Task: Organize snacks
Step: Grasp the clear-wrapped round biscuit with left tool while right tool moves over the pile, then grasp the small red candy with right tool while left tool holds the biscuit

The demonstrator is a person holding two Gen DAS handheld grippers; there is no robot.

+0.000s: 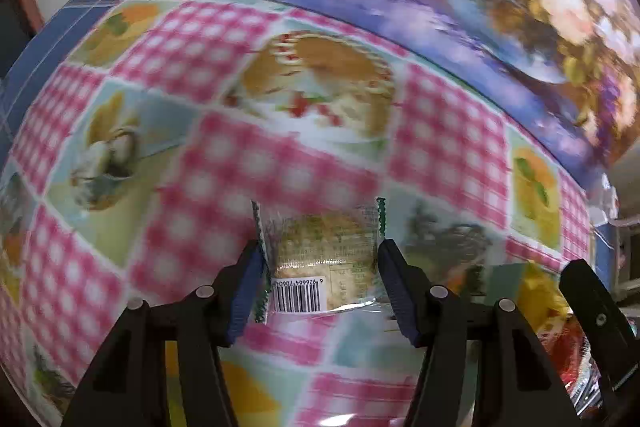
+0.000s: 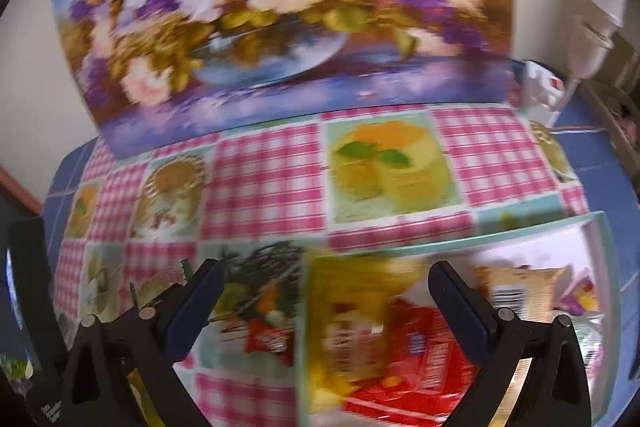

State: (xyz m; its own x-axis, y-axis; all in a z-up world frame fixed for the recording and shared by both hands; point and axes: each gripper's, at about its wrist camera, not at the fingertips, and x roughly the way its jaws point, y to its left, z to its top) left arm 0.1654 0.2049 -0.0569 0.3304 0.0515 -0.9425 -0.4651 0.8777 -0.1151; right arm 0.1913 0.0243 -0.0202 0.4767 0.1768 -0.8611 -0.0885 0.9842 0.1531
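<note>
Checkered tabletop (image 1: 248, 163), floral painting (image 2: 280, 7) behind; left gripper (image 1: 320, 279) jaws pinch cracker packet (image 1: 320, 263); right gripper (image 2: 324, 303) jaws spread over snack tray (image 2: 460, 241).

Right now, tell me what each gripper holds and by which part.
Left gripper: a clear-wrapped snack packet, jaws on its two crimped side edges. Right gripper: nothing, jaws open above the snack box.

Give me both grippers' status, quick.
Left gripper: jaws shut on the clear snack packet.
Right gripper: jaws open, holding nothing, above the snack tray.
</note>
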